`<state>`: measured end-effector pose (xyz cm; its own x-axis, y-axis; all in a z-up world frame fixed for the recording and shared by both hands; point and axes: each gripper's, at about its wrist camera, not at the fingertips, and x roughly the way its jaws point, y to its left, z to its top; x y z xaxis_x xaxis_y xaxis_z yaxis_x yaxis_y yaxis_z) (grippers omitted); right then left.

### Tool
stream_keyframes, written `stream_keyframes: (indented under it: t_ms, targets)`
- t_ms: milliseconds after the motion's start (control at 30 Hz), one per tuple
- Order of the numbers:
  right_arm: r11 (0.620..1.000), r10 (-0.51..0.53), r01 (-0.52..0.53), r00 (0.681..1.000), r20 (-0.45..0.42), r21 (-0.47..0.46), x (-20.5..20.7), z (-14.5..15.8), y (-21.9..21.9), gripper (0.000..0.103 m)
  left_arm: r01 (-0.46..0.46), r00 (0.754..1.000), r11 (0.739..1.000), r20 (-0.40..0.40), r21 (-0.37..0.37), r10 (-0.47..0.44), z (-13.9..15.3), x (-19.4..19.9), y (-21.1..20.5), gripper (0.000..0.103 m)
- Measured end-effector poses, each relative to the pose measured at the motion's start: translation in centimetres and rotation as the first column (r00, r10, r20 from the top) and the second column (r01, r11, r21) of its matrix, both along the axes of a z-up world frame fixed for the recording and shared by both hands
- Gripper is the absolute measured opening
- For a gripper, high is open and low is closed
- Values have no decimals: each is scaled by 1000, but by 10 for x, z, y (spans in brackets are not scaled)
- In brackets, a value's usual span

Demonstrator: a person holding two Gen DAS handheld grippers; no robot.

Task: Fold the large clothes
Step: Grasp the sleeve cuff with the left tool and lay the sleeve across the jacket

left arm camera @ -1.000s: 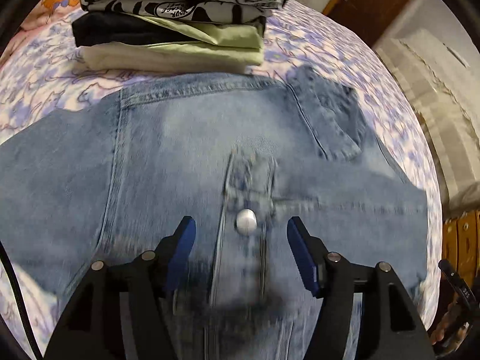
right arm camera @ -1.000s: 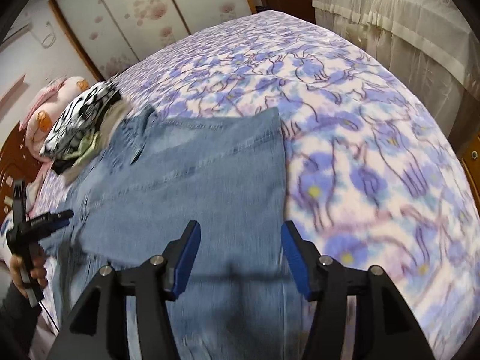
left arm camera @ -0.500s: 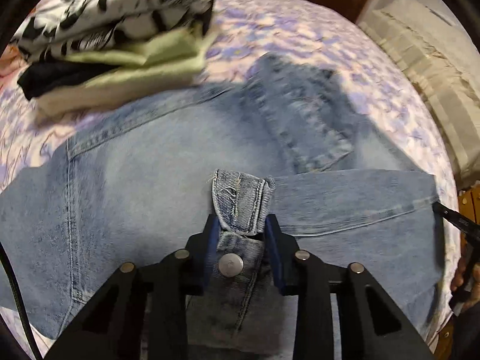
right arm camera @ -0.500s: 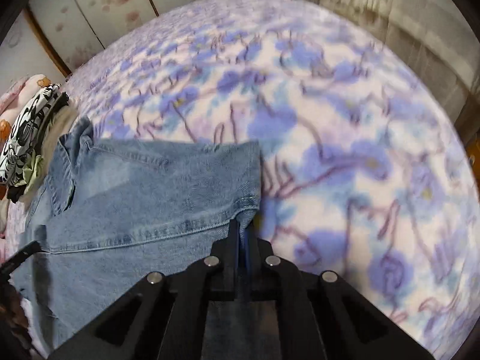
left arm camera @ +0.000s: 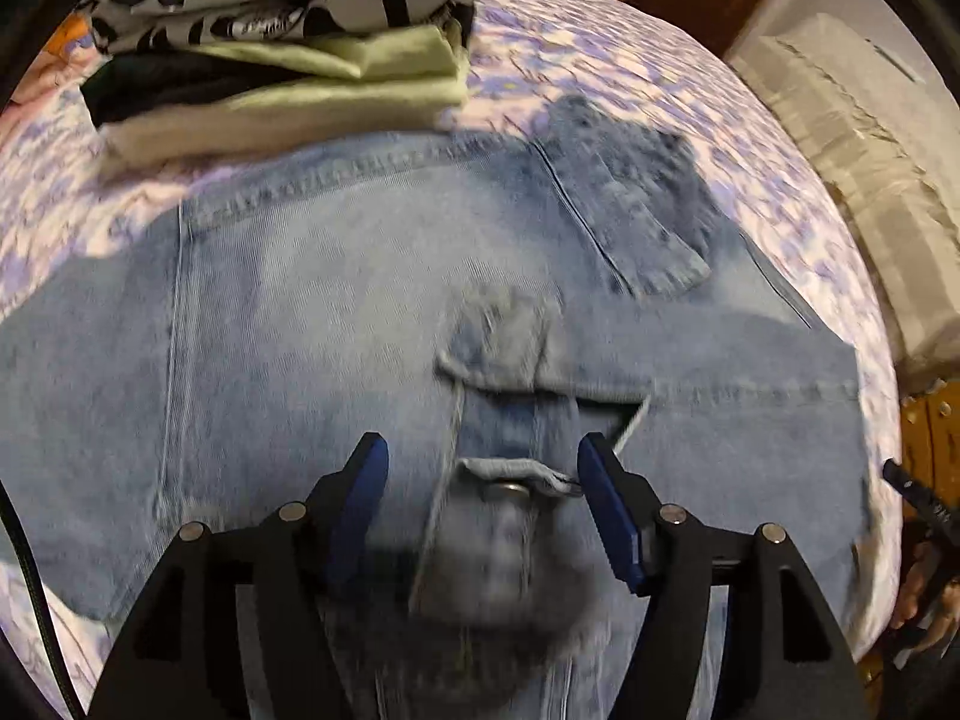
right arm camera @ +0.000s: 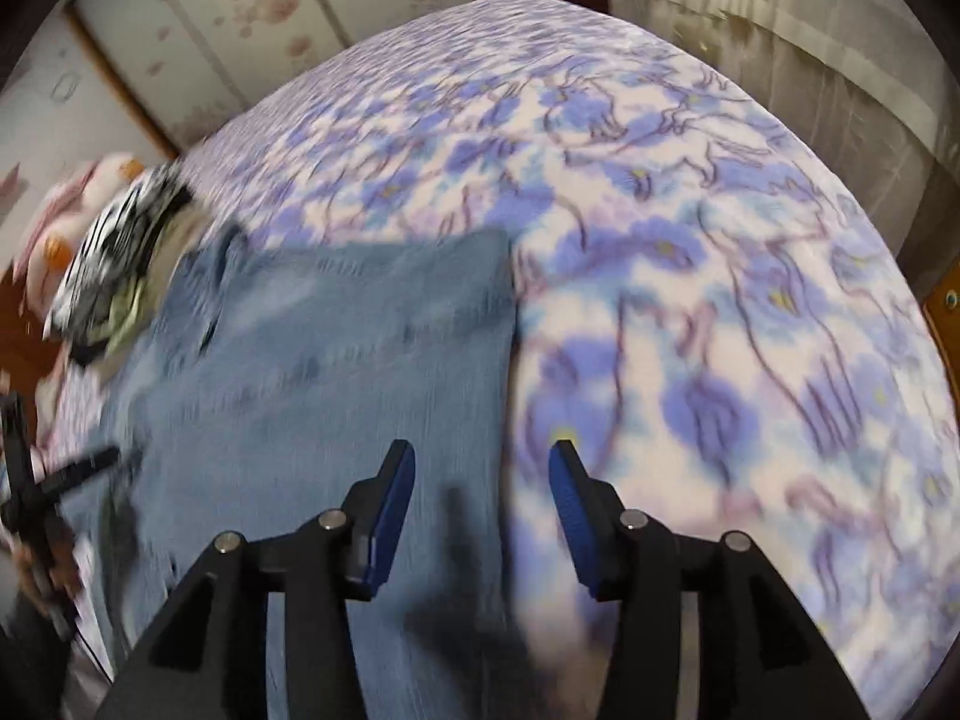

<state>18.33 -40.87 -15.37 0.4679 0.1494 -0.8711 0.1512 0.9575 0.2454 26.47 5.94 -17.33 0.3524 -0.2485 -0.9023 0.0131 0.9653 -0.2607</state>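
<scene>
Left wrist view: denim jacket [left arm camera: 336, 324] spread flat on the bed [left arm camera: 600, 60], filling most of the frame.
Left gripper [left arm camera: 483, 468]: jaws apart, having just been opening; a cuff with a metal button [left arm camera: 510, 489] lies between the pads, not pressed by them.
Collar [left arm camera: 630, 222]: lying beyond the cuff, toward the far right.
Stack of folded clothes [left arm camera: 288, 54]: just past the jacket's far edge; black-and-white print on top, green and black below.
Right wrist view: jacket's edge [right arm camera: 507, 360] runs between the pads.
Right gripper [right arm camera: 483, 480]: jaws apart, having just been opening; nothing clamped.
Bedspread [right arm camera: 720, 300]: purple floral, bare to the right of the jacket.
</scene>
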Motion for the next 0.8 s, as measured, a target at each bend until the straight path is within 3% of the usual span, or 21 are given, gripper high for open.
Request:
stream_keyframes:
  t_ms: [100, 267, 333, 367, 467, 633, 667, 733, 800]
  targets:
    - [999, 43, -43, 998, -44, 15, -23, -9, 8, 47, 23, 1000, 999, -8, -38, -23, -4, -17, -2, 64]
    - [1000, 27, -27, 997, -76, -2, -31, -27, 20, 47, 6, 1000, 1000, -7, 25, -6, -10, -33, -13, 64]
    - [1000, 21, -22, 997, -69, -4, -31, -30, 22, 39, 2, 1000, 999, 15, 44, -2, -7, -32, -12, 64]
    - [999, 34, -35, 997, -65, -11, -31, -29, 25, 28, 1, 1000, 998, 27, 57, -3, -6, -31, -12, 64]
    - [998, 35, -39, 997, -63, -51, -31, -30, 32, 19, -3, 1000, 993, 4, 119, 3, -12, -21, -8, 64]
    - [996, 29, -29, 1000, 3, -86, -39, -15, 31, 16, 24, 1000, 994, -3, 110, -24, -17, -24, -3, 64]
    - [996, 19, -19, 1000, -6, -83, -38, -20, 29, 16, 29, 1000, 992, 3, 123, -30, -17, -26, -4, 57]
    - [997, 3, -6, 999, -44, -71, -35, -37, 25, 16, 67, 998, 991, 5, 114, -68, -20, -27, -11, 34]
    - [997, -17, 13, 998, -53, -71, -35, -47, 26, 17, 73, 997, 985, 6, 153, -75, -17, -29, -18, 31]
